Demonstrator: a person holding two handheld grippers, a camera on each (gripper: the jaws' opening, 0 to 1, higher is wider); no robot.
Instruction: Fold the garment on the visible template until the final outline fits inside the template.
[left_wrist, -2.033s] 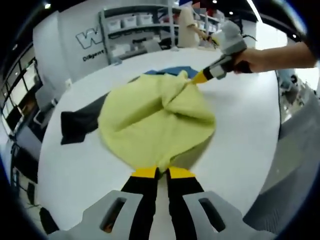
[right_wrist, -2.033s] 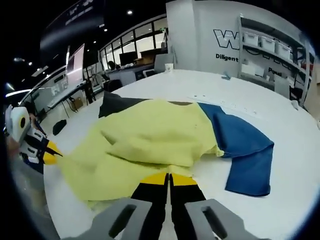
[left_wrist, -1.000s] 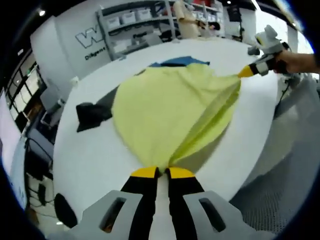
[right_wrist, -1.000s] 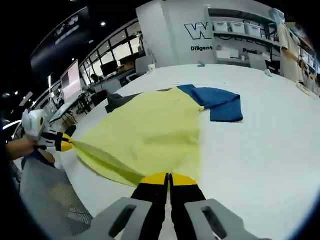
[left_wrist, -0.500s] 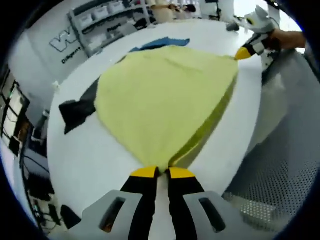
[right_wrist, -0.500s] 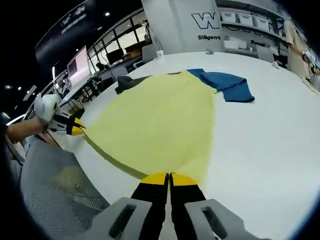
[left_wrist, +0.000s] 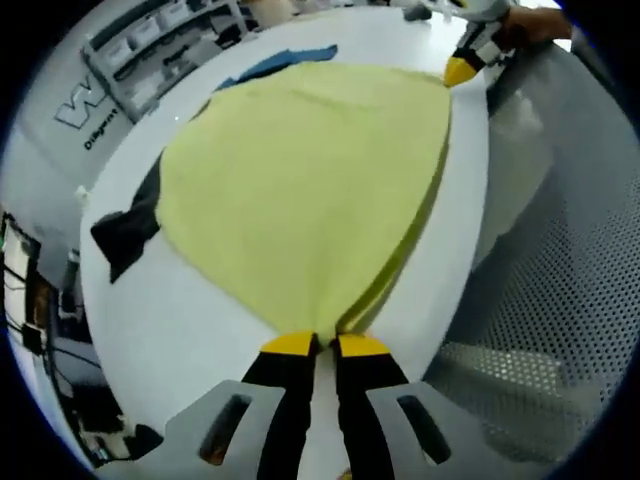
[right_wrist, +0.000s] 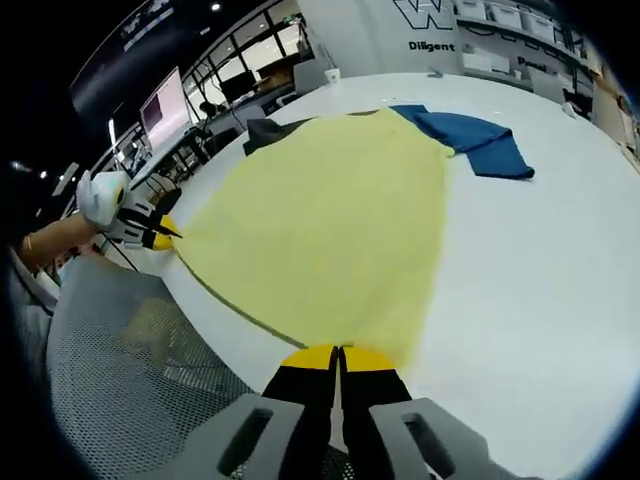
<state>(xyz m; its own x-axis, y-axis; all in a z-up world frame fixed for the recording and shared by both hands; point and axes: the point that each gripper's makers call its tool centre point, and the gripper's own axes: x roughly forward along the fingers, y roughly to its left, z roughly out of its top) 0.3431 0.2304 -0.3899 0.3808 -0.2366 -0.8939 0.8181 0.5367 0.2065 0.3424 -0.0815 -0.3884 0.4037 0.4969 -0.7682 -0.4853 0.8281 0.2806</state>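
Note:
A yellow garment (left_wrist: 300, 180) lies spread flat over the white table (left_wrist: 170, 330), stretched taut between both grippers. My left gripper (left_wrist: 314, 346) is shut on its near hem corner. My right gripper (right_wrist: 340, 354) is shut on the other hem corner, and in the left gripper view it shows at the far right (left_wrist: 458, 71), held by a hand. In the right gripper view the yellow garment (right_wrist: 330, 210) reaches back toward the neckline, and the left gripper (right_wrist: 160, 236) pinches its left corner. No template outline is visible under the cloth.
A blue garment (right_wrist: 470, 135) lies on the table behind the yellow one, with a dark garment (left_wrist: 125, 225) at its other side. A grey perforated mesh surface (right_wrist: 130, 370) lies beyond the table's near edge. Shelves with bins line the far wall.
Both grippers have pulled the hem back toward the table edge and apart. The crumpled yellow garment has been drawn out flat and smooth.

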